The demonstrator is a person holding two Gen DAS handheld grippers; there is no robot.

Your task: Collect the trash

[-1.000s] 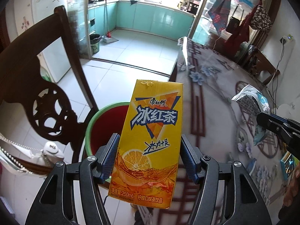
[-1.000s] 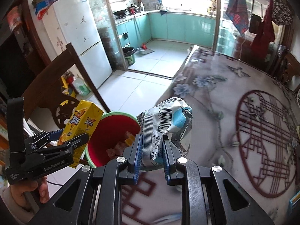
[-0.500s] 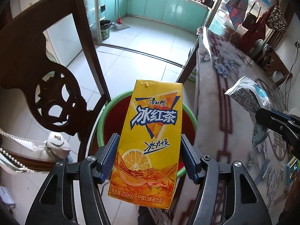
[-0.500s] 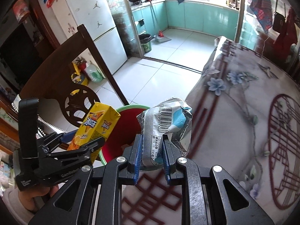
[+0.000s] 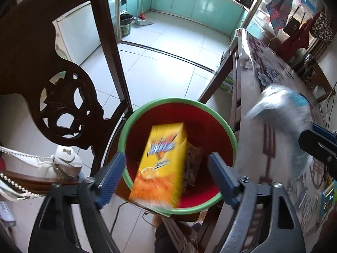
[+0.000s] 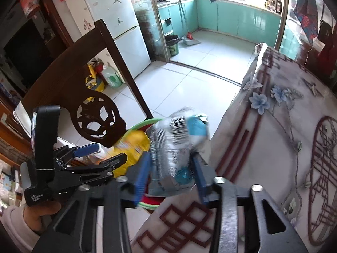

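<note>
A red bin with a green rim point(image 5: 168, 102) stands on the floor beside the table. My left gripper point(image 5: 166, 172) is open above it. The yellow iced-tea carton point(image 5: 161, 162) is loose between the spread fingers, blurred, over the bin's mouth. It also shows in the right wrist view point(image 6: 134, 147). My right gripper point(image 6: 171, 172) is open, and the crumpled silver-blue snack wrapper point(image 6: 179, 139) sits blurred and loose between its fingers at the table's edge, next to the bin rim point(image 6: 145, 123). The wrapper also shows in the left wrist view point(image 5: 280, 113).
A dark carved wooden chair point(image 5: 63, 97) stands left of the bin. The table with a floral cloth point(image 6: 273, 137) is to the right. Other wrappers point(image 5: 192, 164) lie in the bin. A white fridge point(image 6: 118, 31) and tiled floor lie beyond.
Both grippers have opened. The carton has left the left fingers and drops toward the bin. The wrapper is loose in the right gripper. Both grippers moved closer over the bin.
</note>
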